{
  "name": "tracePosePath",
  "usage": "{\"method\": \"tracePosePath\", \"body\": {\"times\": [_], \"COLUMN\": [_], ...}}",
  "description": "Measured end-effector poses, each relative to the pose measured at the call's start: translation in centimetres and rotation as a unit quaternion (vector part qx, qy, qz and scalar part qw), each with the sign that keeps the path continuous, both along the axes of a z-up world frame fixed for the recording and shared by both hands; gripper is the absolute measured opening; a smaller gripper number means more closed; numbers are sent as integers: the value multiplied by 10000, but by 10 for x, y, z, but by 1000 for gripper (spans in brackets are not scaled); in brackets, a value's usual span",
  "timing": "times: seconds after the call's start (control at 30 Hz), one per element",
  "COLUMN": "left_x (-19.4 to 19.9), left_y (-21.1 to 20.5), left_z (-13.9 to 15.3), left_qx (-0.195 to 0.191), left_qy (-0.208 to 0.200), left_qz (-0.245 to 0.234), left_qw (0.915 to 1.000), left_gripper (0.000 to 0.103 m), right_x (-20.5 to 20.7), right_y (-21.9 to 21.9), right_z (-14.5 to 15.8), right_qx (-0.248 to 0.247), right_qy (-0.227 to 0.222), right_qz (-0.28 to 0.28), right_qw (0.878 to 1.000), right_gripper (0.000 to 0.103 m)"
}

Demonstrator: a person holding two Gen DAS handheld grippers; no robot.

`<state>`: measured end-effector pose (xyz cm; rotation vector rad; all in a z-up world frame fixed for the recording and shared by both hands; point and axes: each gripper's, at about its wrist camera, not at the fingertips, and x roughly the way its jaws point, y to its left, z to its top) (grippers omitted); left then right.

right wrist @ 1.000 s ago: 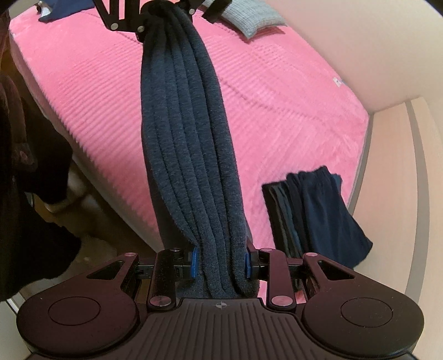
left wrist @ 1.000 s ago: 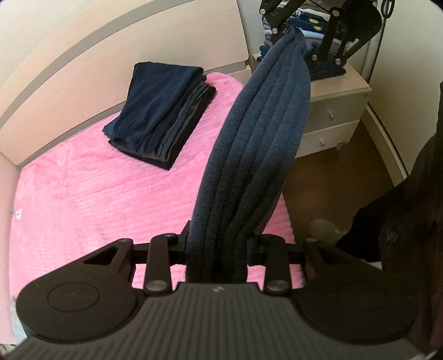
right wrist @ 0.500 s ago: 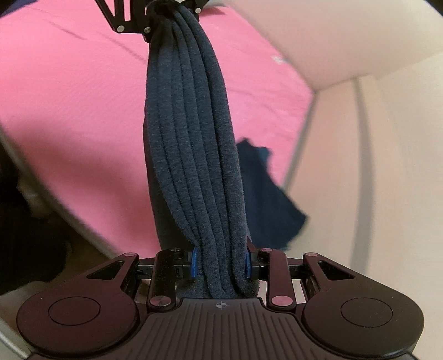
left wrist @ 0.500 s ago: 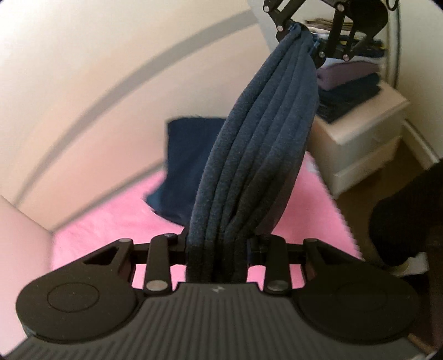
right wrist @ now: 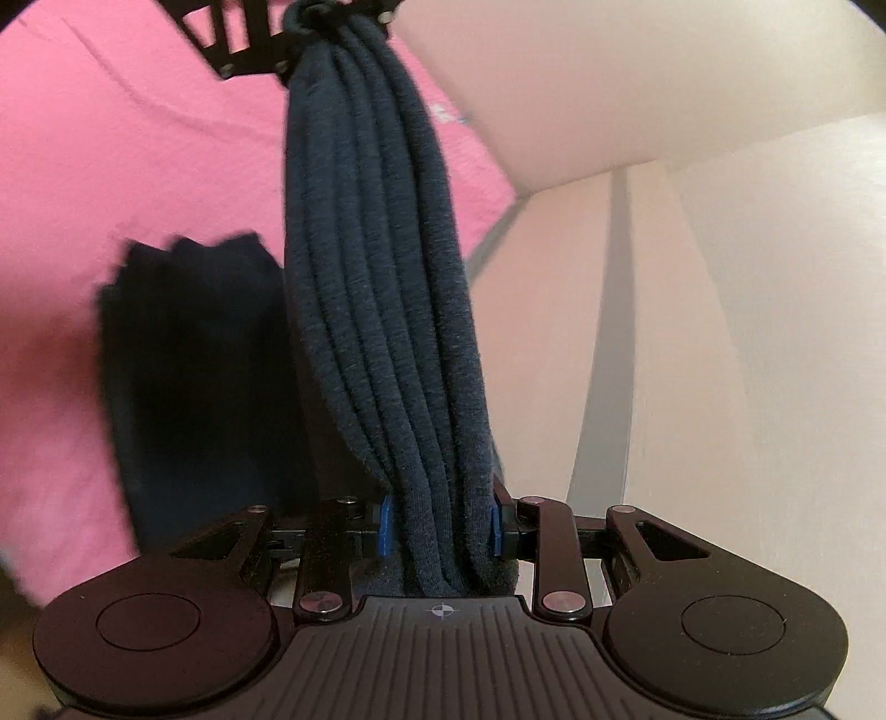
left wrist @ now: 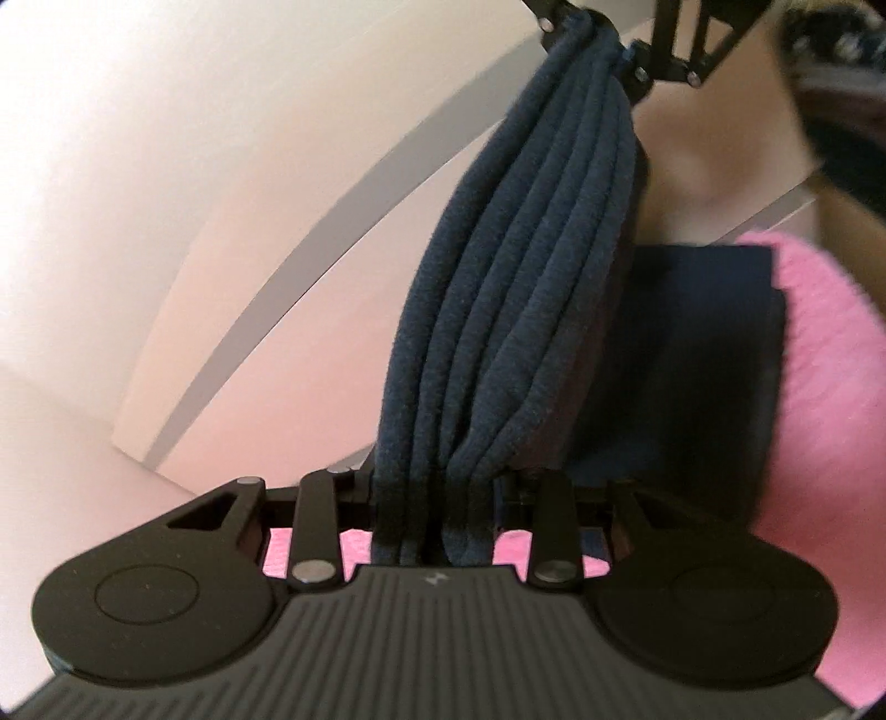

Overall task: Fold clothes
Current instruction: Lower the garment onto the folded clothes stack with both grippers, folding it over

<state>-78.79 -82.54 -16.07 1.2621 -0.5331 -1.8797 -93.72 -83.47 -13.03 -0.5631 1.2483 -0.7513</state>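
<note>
A folded dark blue-grey garment (left wrist: 515, 310) hangs in several thick layers, stretched between my two grippers. My left gripper (left wrist: 437, 493) is shut on one end of it; my right gripper (left wrist: 603, 44) shows at the top of that view, clamped on the far end. In the right wrist view my right gripper (right wrist: 440, 523), with blue pads, is shut on the garment (right wrist: 382, 288), and the left gripper (right wrist: 310, 27) holds the other end at the top. A stack of folded navy clothes (left wrist: 692, 354) (right wrist: 194, 376) lies on the pink bed just below and beside the held garment.
The pink bedspread (left wrist: 819, 399) (right wrist: 122, 155) covers the bed. A cream headboard with a grey stripe (left wrist: 277, 266) (right wrist: 614, 310) stands close behind the navy stack. Both views are motion-blurred.
Both grippers have carried the held garment across the bed toward the headboard. The navy stack is now right under it and looks much larger. The nightstand has left the left wrist view.
</note>
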Motion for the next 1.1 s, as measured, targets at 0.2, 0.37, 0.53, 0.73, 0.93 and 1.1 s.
{"method": "tracePosePath", "body": {"times": [0.2, 0.37, 0.53, 0.73, 0.93, 1.1], "left_x": [-24, -18, -12, -2, -1, 15], "left_y": [0, 10, 2, 24, 27, 39], "left_z": [-158, -170, -155, -187, -186, -170], "left_qx": [845, 490, -1, 213, 160, 480], "left_qy": [-802, -1032, -1228, -1130, -1054, -919], "left_qz": [-192, -421, -617, -585, -398, -155], "left_qw": [9930, 9926, 9905, 9916, 9935, 9945], "left_gripper": [34, 35, 33, 33, 38, 39], "right_x": [-7, -17, -18, -13, -19, -15], "right_y": [-17, -2, -4, 21, 16, 20], "right_z": [-152, -176, -165, -171, -165, -162], "right_qx": [762, 720, 640, 547, 501, 685], "right_qy": [475, 202, 8, 119, 282, 203], "right_qz": [166, 43, -223, -355, -246, -475], "right_qw": [9958, 9972, 9977, 9978, 9980, 9963], "right_gripper": [31, 38, 38, 38, 44, 56]}}
